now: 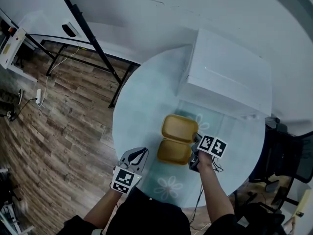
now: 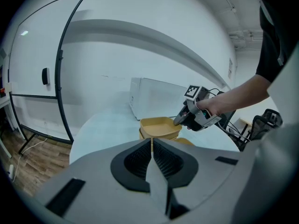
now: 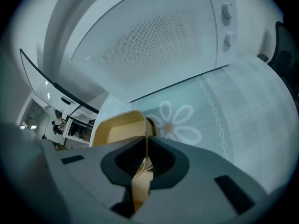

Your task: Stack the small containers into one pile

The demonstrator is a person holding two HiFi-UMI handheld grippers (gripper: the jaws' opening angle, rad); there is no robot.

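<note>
On the round glass table [image 1: 142, 111], in front of the white boxy appliance [image 1: 230, 75], the right gripper [image 3: 146, 140] is clamped on the side rim of a shallow yellow plastic container [image 1: 180, 128]. From the left gripper view this container seems to sit over another of its kind, and a second matching yellow container [image 1: 174, 152] lies just beside it, nearer the person. The left gripper [image 2: 152, 146] hangs off the table's near edge with its jaws pressed together on nothing. To seat the held container well, I would keep it level, line its corners up with the one beneath, and lower it straight before letting go, since a pinch on one rim will likely tip it.
</note>
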